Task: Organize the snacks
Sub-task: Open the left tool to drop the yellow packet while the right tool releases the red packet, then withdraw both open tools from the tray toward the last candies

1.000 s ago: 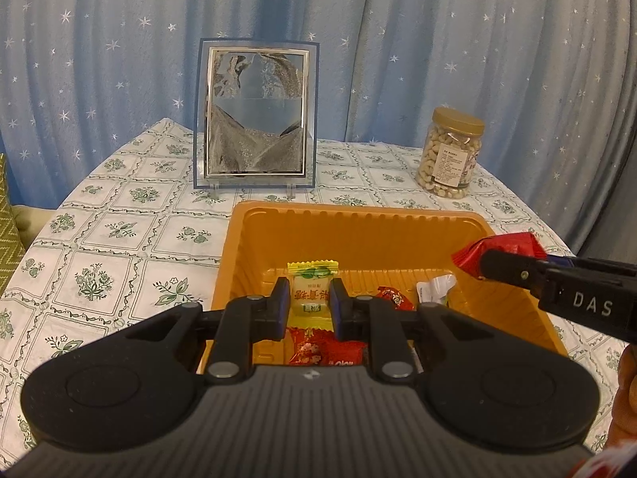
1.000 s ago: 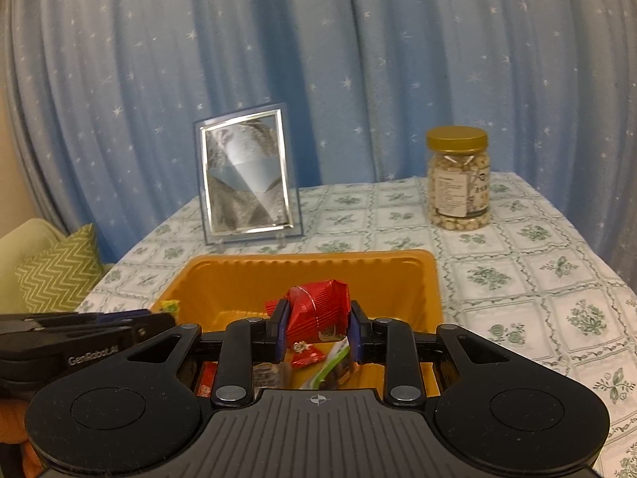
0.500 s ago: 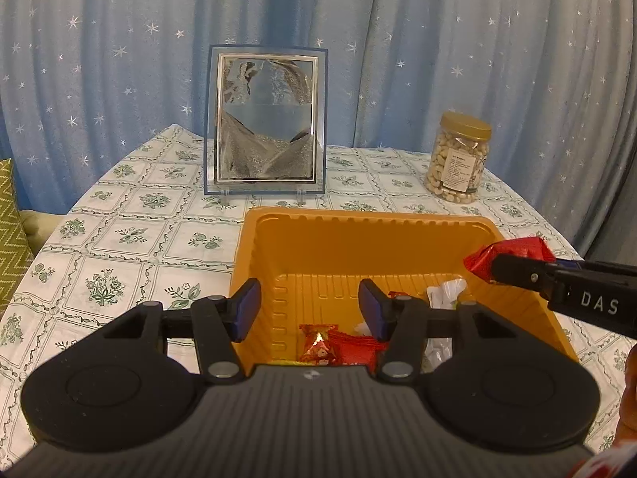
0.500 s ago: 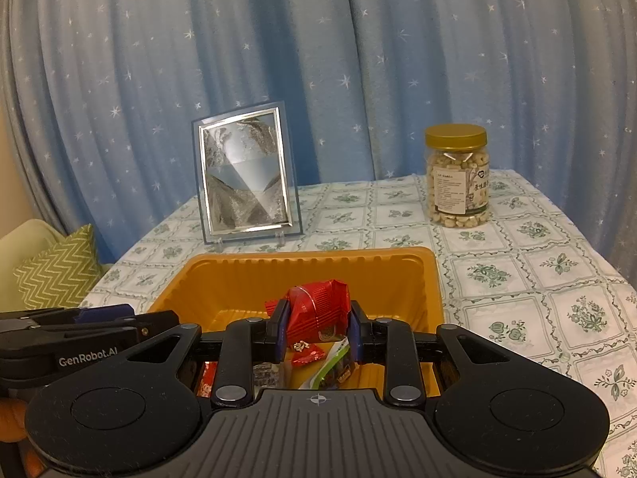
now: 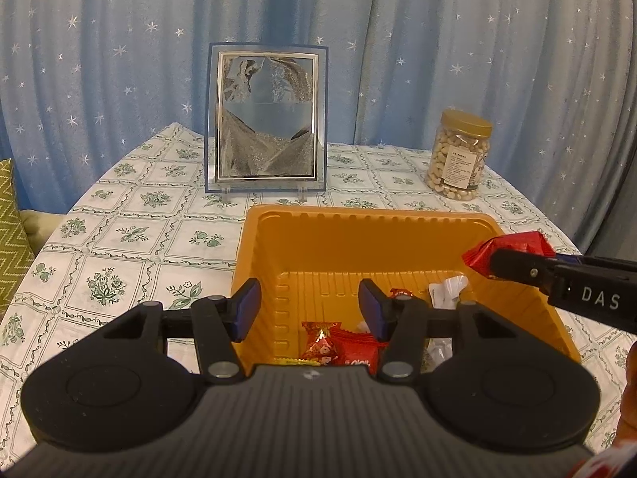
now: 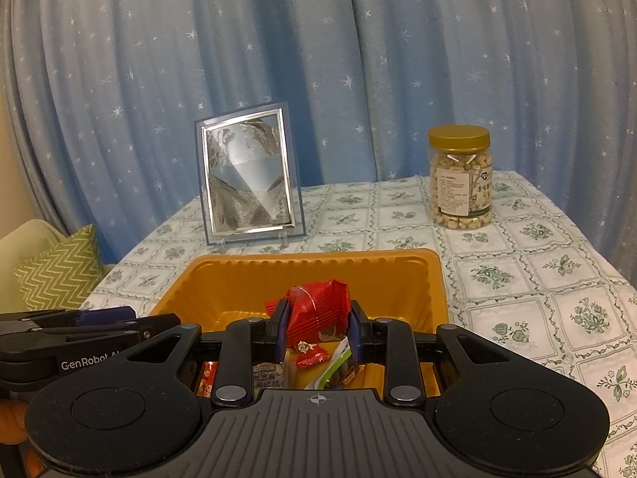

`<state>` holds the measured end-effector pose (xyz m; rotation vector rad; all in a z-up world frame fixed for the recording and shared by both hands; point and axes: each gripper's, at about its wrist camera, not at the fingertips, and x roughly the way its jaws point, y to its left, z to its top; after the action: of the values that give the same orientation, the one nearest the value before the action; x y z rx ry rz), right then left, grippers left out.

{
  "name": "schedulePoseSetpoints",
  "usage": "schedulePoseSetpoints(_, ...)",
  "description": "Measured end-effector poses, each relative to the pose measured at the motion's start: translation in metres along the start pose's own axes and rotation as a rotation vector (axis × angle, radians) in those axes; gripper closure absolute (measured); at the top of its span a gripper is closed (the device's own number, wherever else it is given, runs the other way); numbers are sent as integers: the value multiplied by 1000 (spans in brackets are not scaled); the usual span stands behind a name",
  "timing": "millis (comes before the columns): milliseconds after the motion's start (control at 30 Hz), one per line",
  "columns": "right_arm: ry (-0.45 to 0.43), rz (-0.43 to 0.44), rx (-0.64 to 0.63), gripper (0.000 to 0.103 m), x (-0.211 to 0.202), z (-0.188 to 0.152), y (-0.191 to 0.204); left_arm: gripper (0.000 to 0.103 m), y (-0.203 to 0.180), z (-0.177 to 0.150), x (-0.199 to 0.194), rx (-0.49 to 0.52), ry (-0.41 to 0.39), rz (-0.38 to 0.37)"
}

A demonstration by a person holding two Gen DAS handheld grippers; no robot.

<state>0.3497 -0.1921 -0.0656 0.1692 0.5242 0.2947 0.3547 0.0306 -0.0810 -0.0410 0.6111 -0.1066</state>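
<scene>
My right hand-held gripper (image 6: 317,332) pinches a red snack packet (image 6: 316,312) above the orange tray (image 6: 434,279). My left hand-held gripper (image 5: 310,308) stands spread and empty over it.

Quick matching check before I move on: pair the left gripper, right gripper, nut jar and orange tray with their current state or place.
Things:
1. left gripper
2. right gripper
3. nut jar
4. orange tray

States:
A. holds loose snack packets
B. open, nothing between its fingers
C. stands upright on the tablecloth, lid on
D. shut on a red snack packet

Pairs: 1-B, 2-D, 3-C, 4-A
</scene>
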Motion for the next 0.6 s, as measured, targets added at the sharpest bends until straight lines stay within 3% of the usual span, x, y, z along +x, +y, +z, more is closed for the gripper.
schedulePoseSetpoints(300,-1,41,0,70,1,0,3,52,2,0,0,0,1,6)
schedulePoseSetpoints(333,-5,40,-1,64,1,0,4,52,3,0,-1,-1,1,7)
schedulePoseSetpoints(400,-28,20,16,27,-1,1,2,51,4,0,-1,-1,1,8)
schedulePoseSetpoints(600,-55,1,55,24,-5,5,-10,51,5,0,-1,-4,1,7)
